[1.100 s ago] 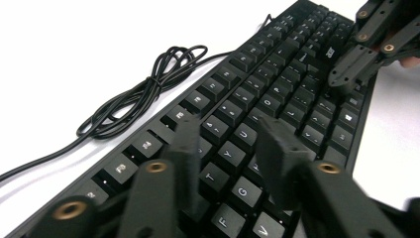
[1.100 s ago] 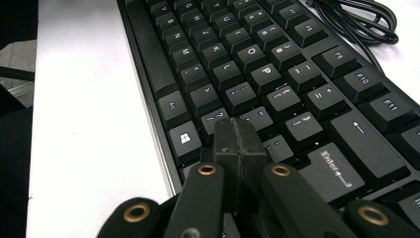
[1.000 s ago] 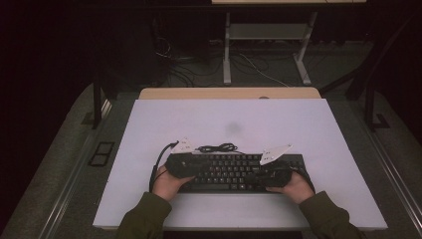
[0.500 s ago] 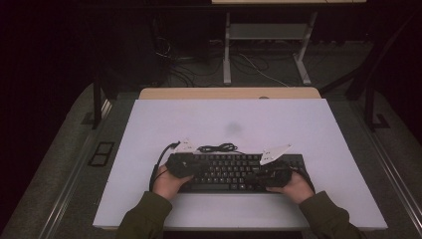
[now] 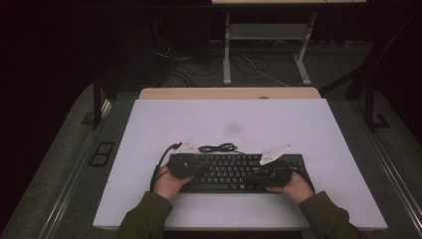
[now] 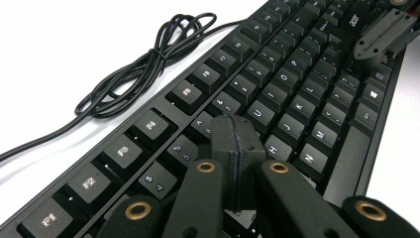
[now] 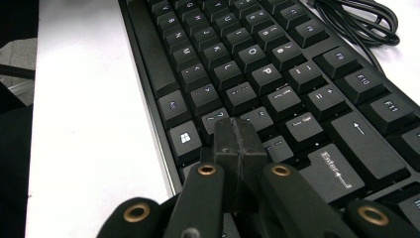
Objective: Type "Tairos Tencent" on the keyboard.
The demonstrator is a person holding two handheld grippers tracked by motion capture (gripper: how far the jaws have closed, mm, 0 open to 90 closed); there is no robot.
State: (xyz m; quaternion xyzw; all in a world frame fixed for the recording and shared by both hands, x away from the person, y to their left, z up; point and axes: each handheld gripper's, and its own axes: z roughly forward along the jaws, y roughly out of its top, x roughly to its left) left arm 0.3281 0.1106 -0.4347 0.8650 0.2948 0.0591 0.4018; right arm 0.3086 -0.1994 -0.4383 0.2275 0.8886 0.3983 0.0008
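A black keyboard (image 5: 229, 172) lies on the white table top (image 5: 224, 119), its cable coiled (image 5: 217, 148) just behind it. My left gripper (image 5: 198, 167) is shut and empty. In the left gripper view its pressed-together tips (image 6: 234, 130) sit low over the upper letter rows of the keyboard (image 6: 297, 99), with the cable coil (image 6: 143, 64) off to the left. My right gripper (image 5: 258, 175) is also shut and empty. Its tips (image 7: 237, 134) hover low over the keys between the Windows key and Enter. I cannot tell whether either gripper touches a key. The right gripper (image 6: 384, 34) also appears far off in the left gripper view.
A wooden desk edge (image 5: 229, 93) borders the far side of the white top. Beyond it a metal table frame (image 5: 263, 45) and loose cables (image 5: 189, 69) stand on the dark floor. A person's green sleeves (image 5: 144, 219) come in from the bottom.
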